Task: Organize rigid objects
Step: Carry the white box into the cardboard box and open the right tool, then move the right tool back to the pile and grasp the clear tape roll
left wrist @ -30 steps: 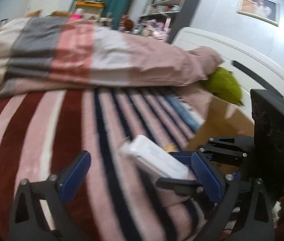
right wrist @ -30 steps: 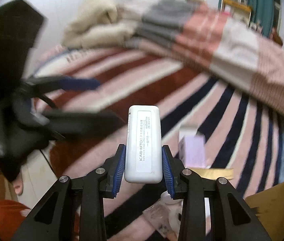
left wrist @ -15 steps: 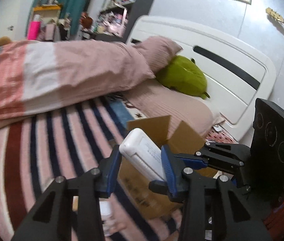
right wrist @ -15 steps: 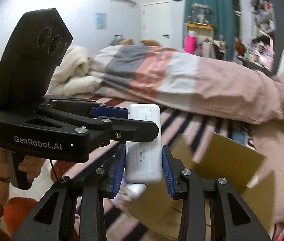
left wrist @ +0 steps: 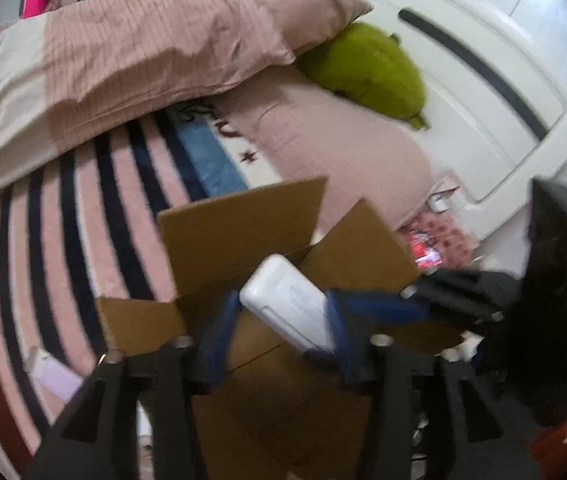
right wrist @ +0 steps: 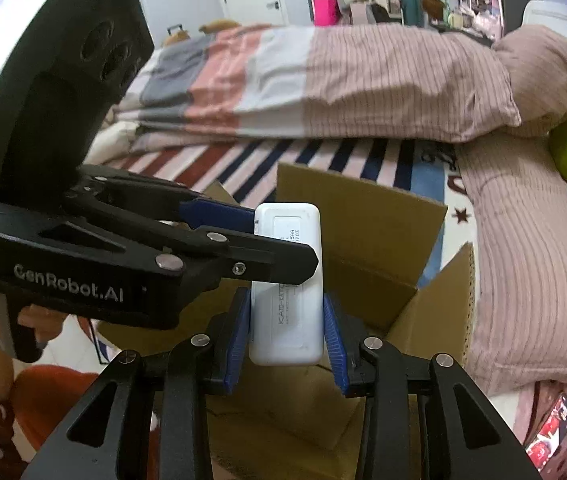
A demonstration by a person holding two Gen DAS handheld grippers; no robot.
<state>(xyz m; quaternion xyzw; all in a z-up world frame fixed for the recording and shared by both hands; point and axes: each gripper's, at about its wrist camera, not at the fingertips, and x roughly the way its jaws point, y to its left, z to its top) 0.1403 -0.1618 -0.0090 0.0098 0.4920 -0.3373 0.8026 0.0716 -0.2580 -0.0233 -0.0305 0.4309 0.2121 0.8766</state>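
We hold one white box (right wrist: 285, 312) between both tools, above an open cardboard carton (right wrist: 367, 216) that sits on the bed.

In the right wrist view the white box stands at centre frame. Its long axis runs straight up the frame along the fingers, and its rounded far end points toward the carton's rear flap. The right gripper (right wrist: 285, 320) has its jaws clenched on the lower half, with a blue pad flat on each long side.

The left gripper (right wrist: 283, 240) comes in from the left of the frame, gripped by a hand (right wrist: 31, 320), and crosses the upper half of the white box. One of its fingers lies in front of the printed label.

In the left wrist view the white box (left wrist: 287, 308) runs diagonally, with its near corner toward the upper left and its far end toward the lower right. The left gripper (left wrist: 283, 320) has just been opening its jaws with the white box between them. The frame is blurred, so we cannot tell whether the pads press on it.

The carton (left wrist: 243, 224) has its flaps up at the rear and at the right, and its mouth lies open right under the white box. The striped blanket (left wrist: 63, 240) stretches away at left, where a small lilac packet (left wrist: 57, 376) lies near the carton's corner. A pink pillow (left wrist: 363, 160) lies just beside the carton's right flap.
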